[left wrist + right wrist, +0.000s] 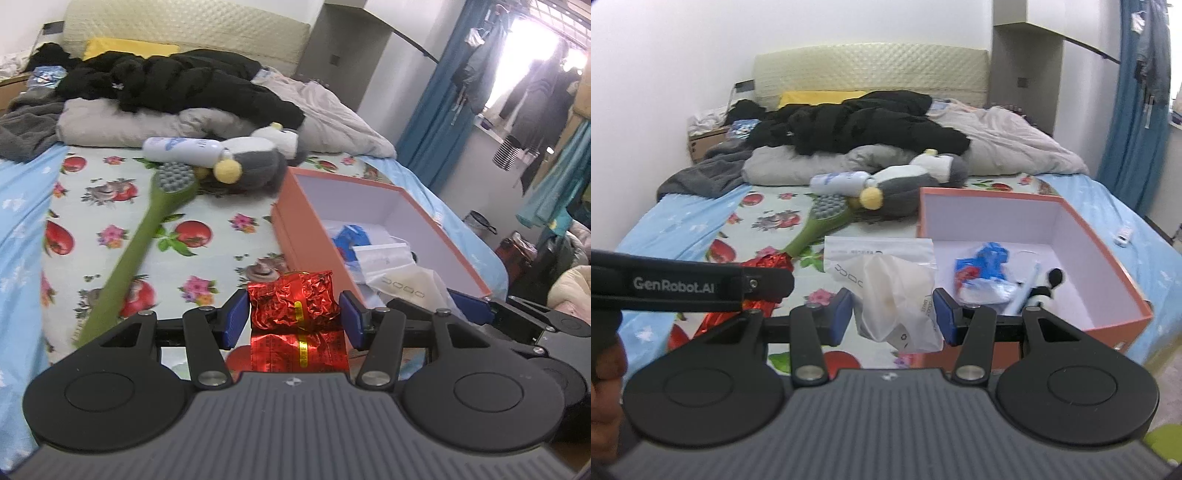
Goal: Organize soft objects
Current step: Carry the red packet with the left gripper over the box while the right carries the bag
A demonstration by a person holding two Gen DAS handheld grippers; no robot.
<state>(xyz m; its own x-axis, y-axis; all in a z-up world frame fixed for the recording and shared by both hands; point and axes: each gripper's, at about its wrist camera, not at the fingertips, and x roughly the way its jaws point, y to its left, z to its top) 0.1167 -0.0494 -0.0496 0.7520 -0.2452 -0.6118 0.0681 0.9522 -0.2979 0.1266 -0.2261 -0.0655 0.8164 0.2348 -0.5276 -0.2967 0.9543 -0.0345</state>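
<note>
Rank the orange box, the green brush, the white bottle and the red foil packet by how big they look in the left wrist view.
1. Orange box
2. Green brush
3 and 4. Red foil packet and white bottle: these look alike. The packet sits right at the camera, the bottle far back, so I won't rank them.

1. Orange boxes: one.
2. Red foil packets: one.
3. Clear zip bags: one.
4. Green brushes: one.
5. White bottles: one.
6. Plush toys: one.
</note>
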